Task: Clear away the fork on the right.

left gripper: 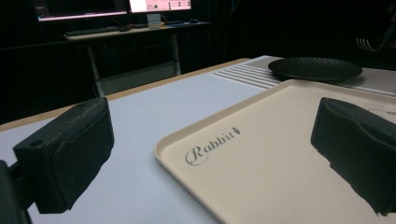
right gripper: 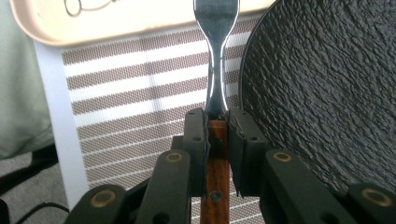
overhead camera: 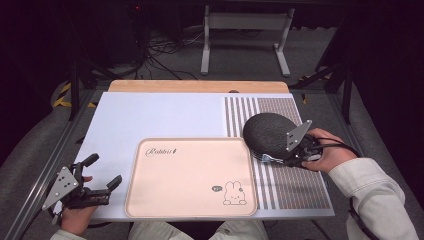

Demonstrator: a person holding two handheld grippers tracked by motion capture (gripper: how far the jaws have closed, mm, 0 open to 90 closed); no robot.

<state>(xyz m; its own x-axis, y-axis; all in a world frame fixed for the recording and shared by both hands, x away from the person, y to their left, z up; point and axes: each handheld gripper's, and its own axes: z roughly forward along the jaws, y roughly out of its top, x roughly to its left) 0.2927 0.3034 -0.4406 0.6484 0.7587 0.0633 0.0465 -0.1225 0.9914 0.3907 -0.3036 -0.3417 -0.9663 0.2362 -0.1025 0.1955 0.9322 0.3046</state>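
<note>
Now the right gripper (right gripper: 217, 123) has its fingers (right gripper: 196, 135) clamped on a fork (right gripper: 215, 56), pinching it right where the wooden handle meets the steel neck. That is a sensible place to hold it: a grip low on the neck keeps the tines from swinging, and the head points straight ahead along the gripper's line. In the right gripper view the fork's head reaches out over the striped placemat (right gripper: 135, 79) toward the edge of the cream tray (right gripper: 116, 23), with the dark textured plate (right gripper: 327, 84) just beside it.

From the high view, the right gripper (overhead camera: 295, 150) sits at about 4 o'clock of the plate (overhead camera: 267, 132), which rests on the placemat (overhead camera: 300, 187) at the 3 o'clock side of the table (overhead camera: 165, 112). The fork itself is mostly hidden there behind the gripper and the plate.

Over at 8 o'clock, the left gripper (overhead camera: 102, 172) waits with its fingers (left gripper: 70, 149) spread wide and nothing between them, aimed across the near corner of the tray (overhead camera: 192, 175) with its rabbit drawing. I'd judge it is parked out of the way, leaving the tray free, while the right side carries the fork toward a spot beside the plate or on the tray.
</note>
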